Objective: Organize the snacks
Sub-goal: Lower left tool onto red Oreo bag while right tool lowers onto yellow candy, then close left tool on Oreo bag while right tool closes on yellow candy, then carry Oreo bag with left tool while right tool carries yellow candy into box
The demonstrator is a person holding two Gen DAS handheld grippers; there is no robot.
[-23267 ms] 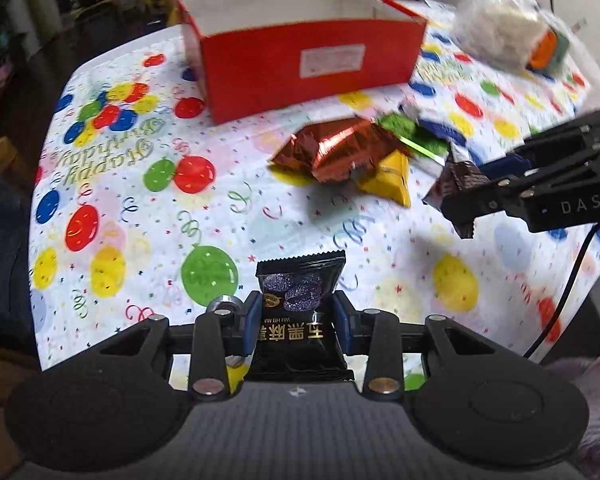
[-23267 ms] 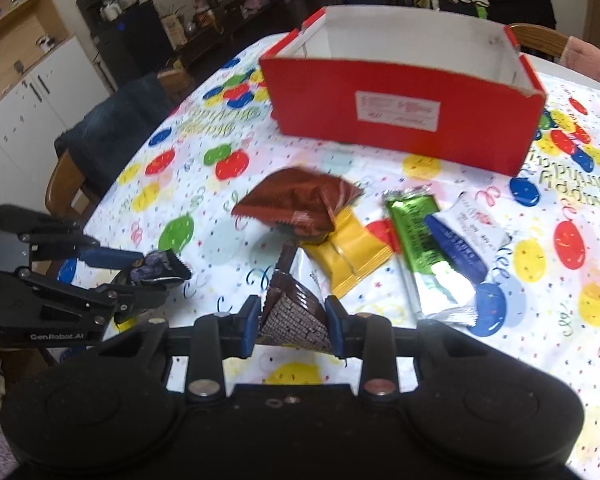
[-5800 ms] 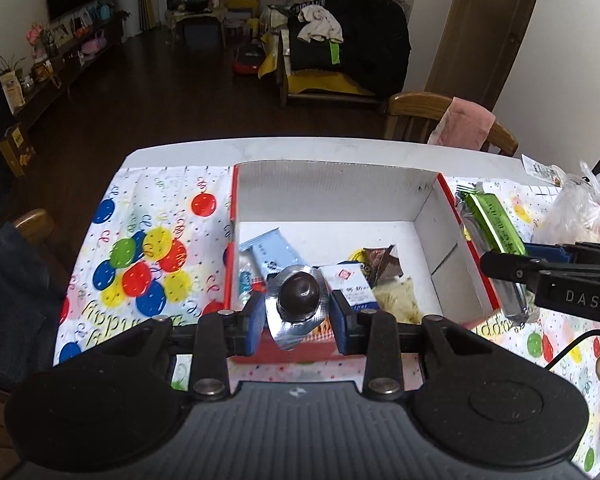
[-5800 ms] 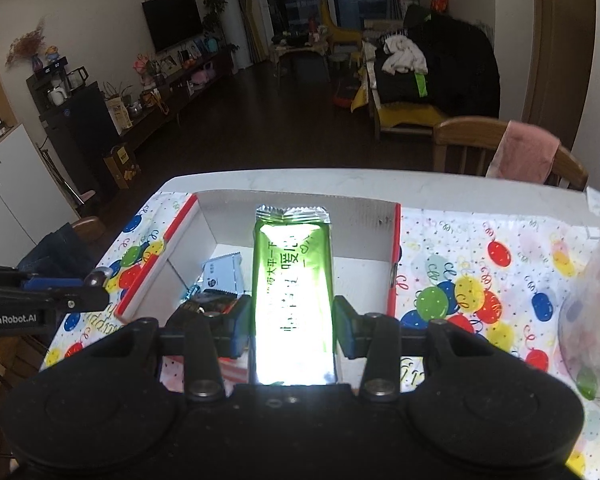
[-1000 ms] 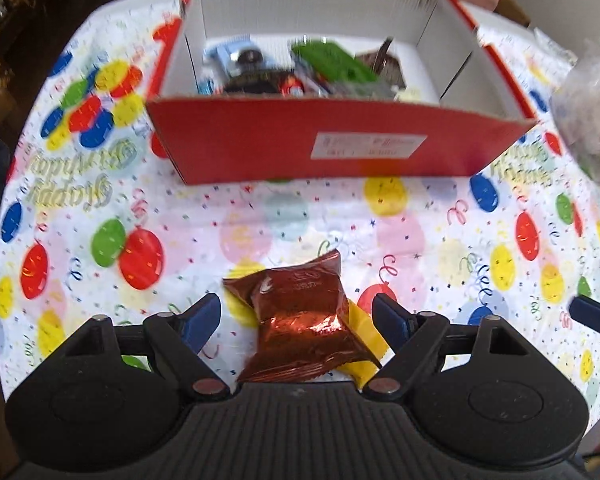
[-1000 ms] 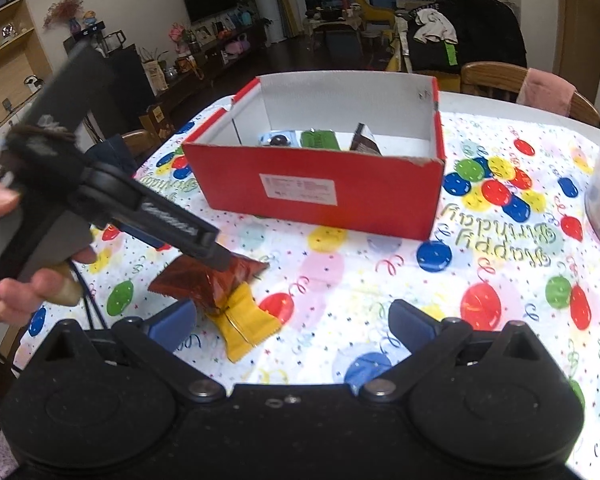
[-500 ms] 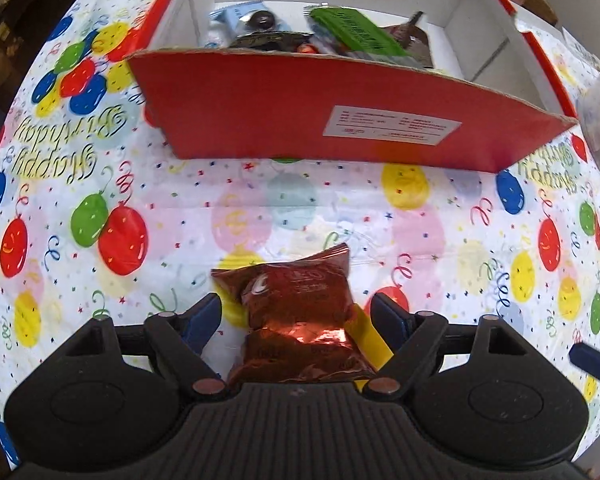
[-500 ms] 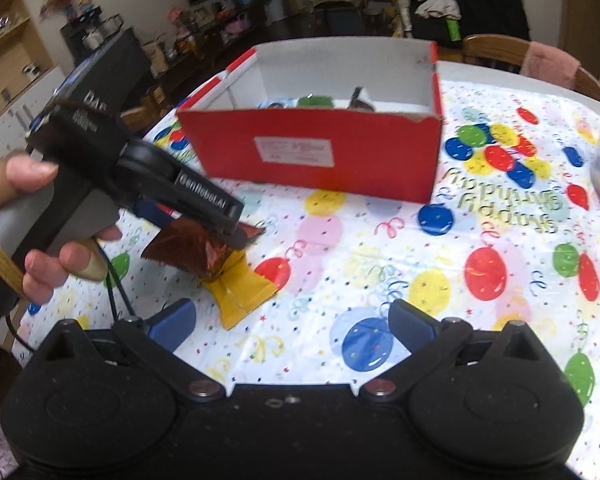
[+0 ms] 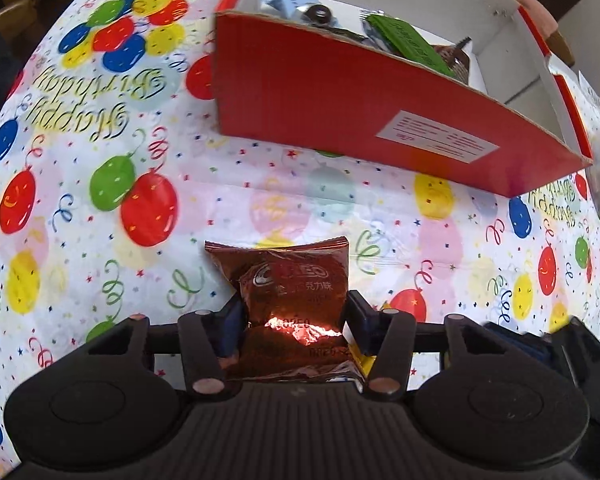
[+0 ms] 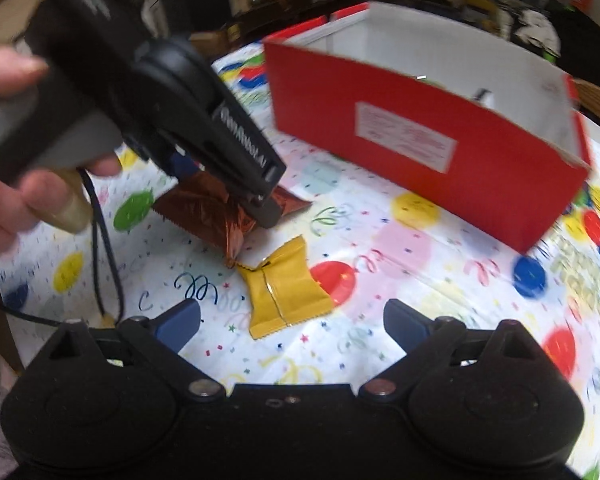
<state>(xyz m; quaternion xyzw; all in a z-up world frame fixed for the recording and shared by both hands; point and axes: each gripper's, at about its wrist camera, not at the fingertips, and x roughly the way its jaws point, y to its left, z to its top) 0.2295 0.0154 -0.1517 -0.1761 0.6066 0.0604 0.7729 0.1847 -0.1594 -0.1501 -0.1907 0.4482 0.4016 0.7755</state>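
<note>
Two snacks are left on the tablecloth (image 9: 100, 128): a copper foil packet (image 9: 288, 280) and a yellow wrapped sweet (image 10: 284, 292) lying just beside it, corners nearly touching. The foil packet sits between the jaws of the left gripper (image 9: 292, 312), which are closing on its two sides, the blue pads at or almost at the foil (I cannot tell whether they press yet). It looks light, puffy and crinkly, so it will likely dent and could slip; a hold across the middle of its body, as the jaws now stand, seems sounder than the thin crimped edge. The yellow sweet looks small, flat and slick, best pinched across its narrow width. It lies ahead of the right gripper (image 10: 292, 316), whose jaws stand wide and are beginning to close with nothing between them yet.

Beyond both stands the red cardboard box (image 9: 340, 100), open-topped and already holding several snacks, among them a green bar (image 9: 408, 40). The cloth is a glossy plastic sheet printed with balloons, probably slippery. A person's hand (image 10: 32, 184) grips the left tool's handle; dark furniture crowds the blurred room behind.
</note>
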